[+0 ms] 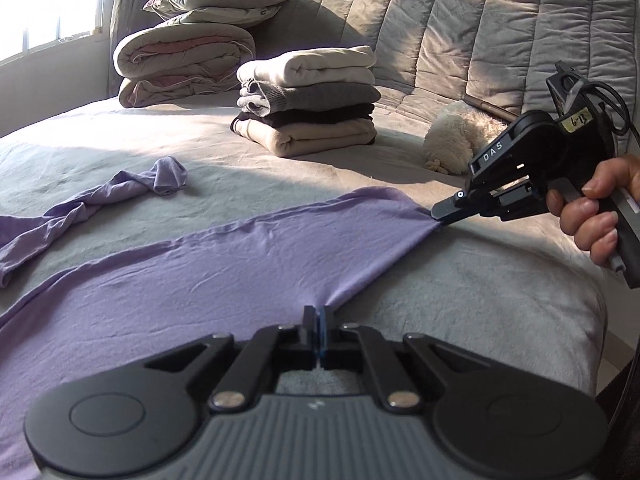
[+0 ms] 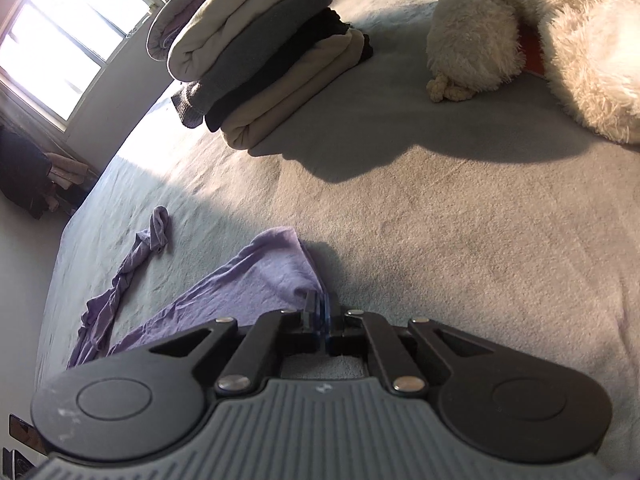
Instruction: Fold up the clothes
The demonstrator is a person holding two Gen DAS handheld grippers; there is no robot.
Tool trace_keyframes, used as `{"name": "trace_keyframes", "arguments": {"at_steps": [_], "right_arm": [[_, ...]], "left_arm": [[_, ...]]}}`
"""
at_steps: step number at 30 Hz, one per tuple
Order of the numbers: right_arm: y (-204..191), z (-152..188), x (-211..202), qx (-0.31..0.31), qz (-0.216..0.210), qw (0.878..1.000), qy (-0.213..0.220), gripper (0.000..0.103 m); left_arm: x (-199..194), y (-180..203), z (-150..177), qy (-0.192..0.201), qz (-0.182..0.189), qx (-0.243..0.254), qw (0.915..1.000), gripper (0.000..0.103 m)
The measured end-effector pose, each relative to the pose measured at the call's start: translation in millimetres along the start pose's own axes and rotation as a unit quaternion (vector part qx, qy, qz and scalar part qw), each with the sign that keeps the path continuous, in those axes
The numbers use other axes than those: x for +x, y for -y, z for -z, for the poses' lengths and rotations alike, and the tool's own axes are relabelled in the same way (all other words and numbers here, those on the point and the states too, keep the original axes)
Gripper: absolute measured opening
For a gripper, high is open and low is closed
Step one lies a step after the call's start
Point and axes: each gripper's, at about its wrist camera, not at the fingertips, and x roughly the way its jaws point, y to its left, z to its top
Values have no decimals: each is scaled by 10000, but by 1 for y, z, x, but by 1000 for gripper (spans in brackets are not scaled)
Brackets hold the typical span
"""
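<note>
Two hem corners of lilac garment (image 1: pixel 208 264) pinched, one per gripper (left gripper (image 1: pixel 319 322), right gripper (image 1: pixel 440 216)), near folded stack (image 1: pixel 308 100); uneven pull risks fabric being slipped loose.

Left gripper (image 1: pixel 319 314) low, jaws pinched together on cloth; right gripper (image 1: pixel 438 216) likewise clamped, its handle wrapped by the right hand (image 1: pixel 592 216).

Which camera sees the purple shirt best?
The left wrist view: the purple shirt spreads wide across the bed, pinched by the left gripper and right gripper. The right wrist view shows only one corner and a twisted sleeve.
</note>
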Motion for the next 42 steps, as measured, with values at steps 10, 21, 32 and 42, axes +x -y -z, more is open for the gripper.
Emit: {"name": "trace_keyframes", "arguments": {"at_steps": [10, 21, 32, 42], "right_arm": [[16, 5, -26, -107, -47, 9999, 115, 7], [-1, 12, 3, 46, -553, 9984, -94, 38], [-20, 13, 9, -694, -131, 9968, 371, 3], [-11, 12, -8, -643, 83, 9978, 160, 3]], "left_arm": [[-7, 24, 13, -118, -52, 212, 9997, 1], [3, 41, 11, -187, -191, 539, 9982, 13], [3, 48, 6, -8, -376, 617, 9974, 15], [6, 53, 12, -5, -601, 1087, 9923, 31]]}}
